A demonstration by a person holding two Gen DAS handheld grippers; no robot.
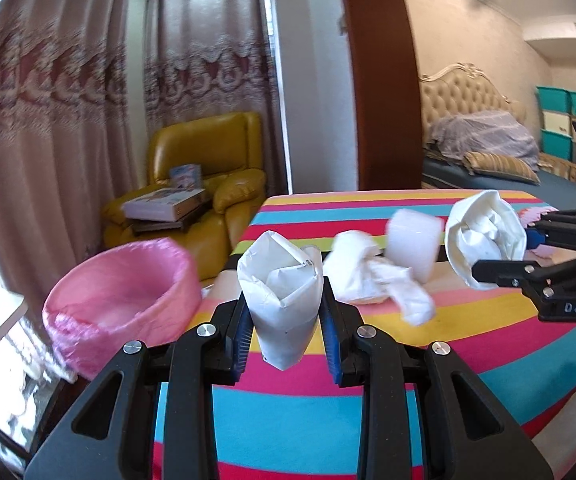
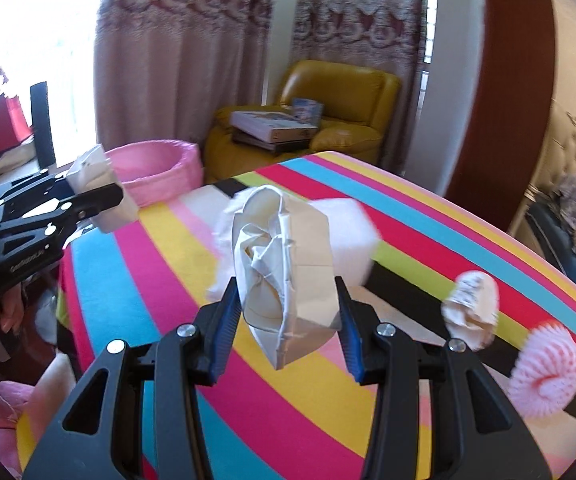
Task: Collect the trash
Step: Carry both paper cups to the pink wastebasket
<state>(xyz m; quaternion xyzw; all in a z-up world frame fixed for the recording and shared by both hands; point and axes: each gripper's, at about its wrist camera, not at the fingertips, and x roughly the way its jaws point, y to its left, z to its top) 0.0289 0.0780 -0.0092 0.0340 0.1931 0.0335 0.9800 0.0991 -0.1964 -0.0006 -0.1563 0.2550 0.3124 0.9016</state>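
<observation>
My left gripper [image 1: 284, 300] is shut on a folded white paper wad [image 1: 282, 292] and holds it above the striped table [image 1: 327, 400], to the right of a bin lined with a pink bag [image 1: 122, 276]. My right gripper [image 2: 288, 300] is shut on a larger crumpled white paper [image 2: 288, 256] above the table. In the left wrist view this right gripper [image 1: 499, 256] holds its paper [image 1: 483, 236] at the right. In the right wrist view the left gripper [image 2: 104, 196] holds its wad [image 2: 96, 184] beside the pink bin [image 2: 156, 168].
On the table lie a crumpled tissue [image 1: 371, 276], a white foam piece [image 1: 411, 240], a small paper ball [image 2: 471, 308] and a pink foam net [image 2: 547, 372]. A yellow armchair [image 1: 208, 168] with books stands behind. A bed [image 1: 487, 148] is at the right.
</observation>
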